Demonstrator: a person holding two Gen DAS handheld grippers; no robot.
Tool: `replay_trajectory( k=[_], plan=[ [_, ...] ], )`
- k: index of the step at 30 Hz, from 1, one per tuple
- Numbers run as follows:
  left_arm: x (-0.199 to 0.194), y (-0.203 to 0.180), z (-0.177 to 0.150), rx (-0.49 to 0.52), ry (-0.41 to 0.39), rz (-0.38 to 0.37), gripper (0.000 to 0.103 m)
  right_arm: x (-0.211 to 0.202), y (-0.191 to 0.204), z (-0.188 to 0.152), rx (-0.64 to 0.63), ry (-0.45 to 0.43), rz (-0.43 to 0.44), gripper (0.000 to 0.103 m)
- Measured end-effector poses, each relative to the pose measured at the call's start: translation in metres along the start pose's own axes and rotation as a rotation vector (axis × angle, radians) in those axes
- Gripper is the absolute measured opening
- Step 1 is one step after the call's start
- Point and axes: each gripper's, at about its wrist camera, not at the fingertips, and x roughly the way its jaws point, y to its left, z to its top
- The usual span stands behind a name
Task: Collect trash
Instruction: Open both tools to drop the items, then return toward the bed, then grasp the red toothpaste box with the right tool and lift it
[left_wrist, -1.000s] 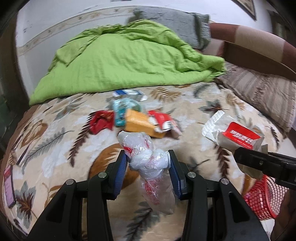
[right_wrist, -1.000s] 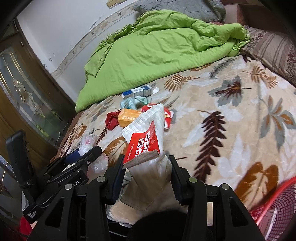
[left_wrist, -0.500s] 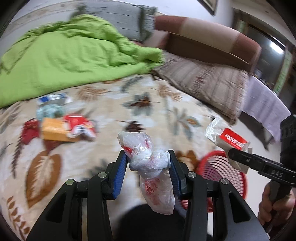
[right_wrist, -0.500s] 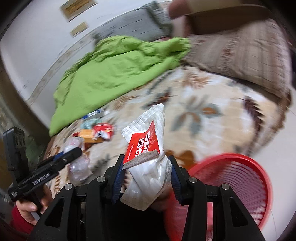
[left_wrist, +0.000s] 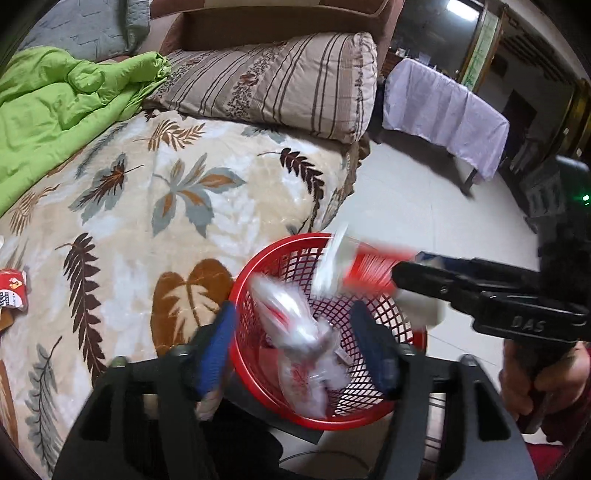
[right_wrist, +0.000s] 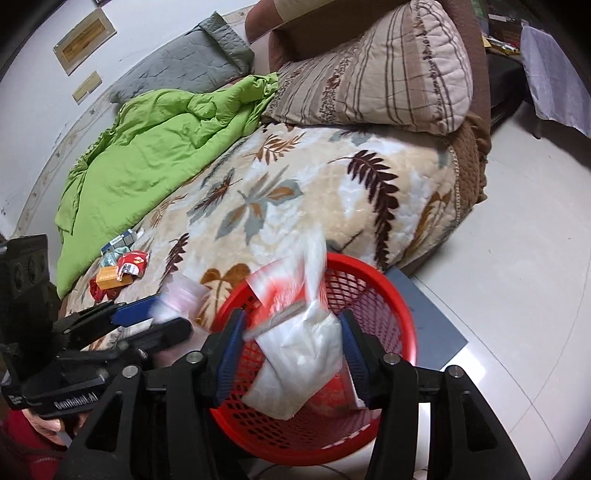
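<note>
Both grippers hang over the red mesh basket (left_wrist: 332, 417) beside the bed. My left gripper (left_wrist: 295, 350) has its jaws opening. The knotted clear plastic bag (left_wrist: 299, 332) is blurred between the blue pads, touching neither, and drops toward the basket. In the right wrist view my right gripper (right_wrist: 291, 354) is opening too. The white and red snack wrapper (right_wrist: 299, 343) hangs loose between its pads over the basket (right_wrist: 402, 306). The right gripper (left_wrist: 410, 280) and its wrapper (left_wrist: 354, 266) also show in the left view. The left gripper (right_wrist: 159, 319) shows at the lower left of the right view.
More litter lies far back on the leaf-print blanket (right_wrist: 295, 177): an orange box (right_wrist: 109, 277), a red wrapper (right_wrist: 131, 264) and a blue-white box (right_wrist: 118, 242). A green duvet (right_wrist: 147, 147) and a striped pillow (right_wrist: 376, 70) lie further up the bed. The basket stands on a grey board (right_wrist: 436, 325) on the tiled floor.
Both grippers swung right, from above the bed to above the red basket. Their jaws widened, and the plastic bag and the snack wrapper slipped out of the grips.
</note>
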Motion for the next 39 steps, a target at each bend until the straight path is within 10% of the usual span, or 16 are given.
replay_trajectory(
  k=[8, 24, 39],
  plan=[
    [-0.034, 0.039, -0.009, -0.092, -0.071, 0.082, 0.067, 0.008, 0.019, 0.012, -0.023, -0.022, 0.066, 0.067],
    [-0.135, 0.202, -0.093, -0.509, -0.168, 0.419, 0.067, 0.108, 0.187, 0.015, -0.256, 0.218, 0.347, 0.067],
    [-0.158, 0.267, -0.134, -0.688, -0.208, 0.471, 0.067, 0.222, 0.31, 0.061, -0.3, 0.316, 0.417, 0.085]
  ],
)
